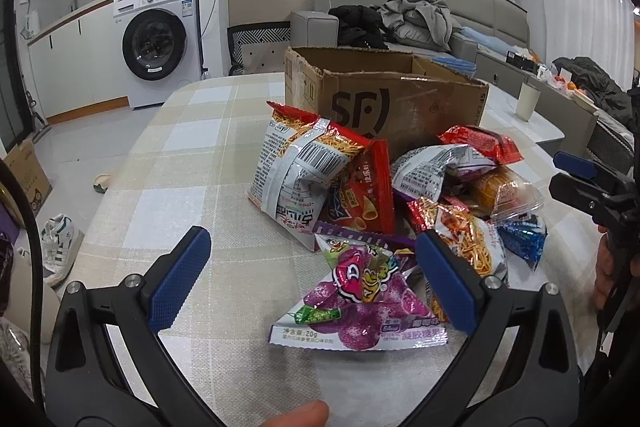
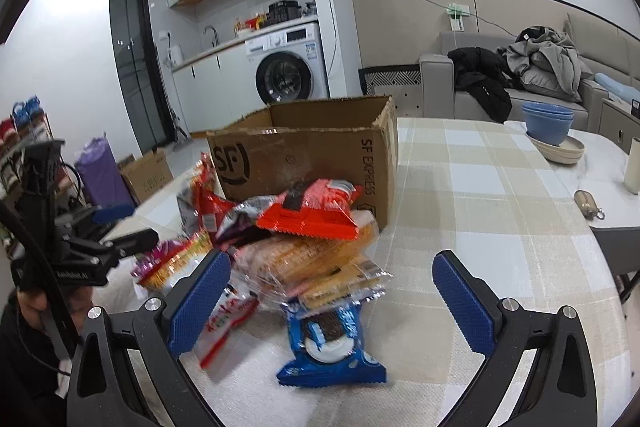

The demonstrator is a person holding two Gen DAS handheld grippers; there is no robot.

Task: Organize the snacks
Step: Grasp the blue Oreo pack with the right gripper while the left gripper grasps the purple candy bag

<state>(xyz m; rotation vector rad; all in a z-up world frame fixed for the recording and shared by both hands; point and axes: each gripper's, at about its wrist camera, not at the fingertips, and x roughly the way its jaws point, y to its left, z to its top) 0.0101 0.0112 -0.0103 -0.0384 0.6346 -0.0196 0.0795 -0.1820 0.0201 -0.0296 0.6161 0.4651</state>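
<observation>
Snack pile (image 1: 384, 203) lies on the checked table (image 1: 192, 155), heaped against the front of the open box (image 1: 400, 107). Purple candy bag (image 1: 360, 299) is nearest the left gripper (image 1: 314, 279), partly between its fingers; jaws wide, holding nothing. Blue cookie pack (image 2: 332, 343) lies at the pile's near edge, between the fingers of the right gripper (image 2: 332, 299); jaws wide, empty. Blue bowls (image 2: 548, 123) stand well apart on the table's far side.

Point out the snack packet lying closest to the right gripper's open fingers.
The blue cookie packet, flat on the tablecloth between the right gripper fingers; the other snacks are piled behind it, toward the cardboard box.
</observation>
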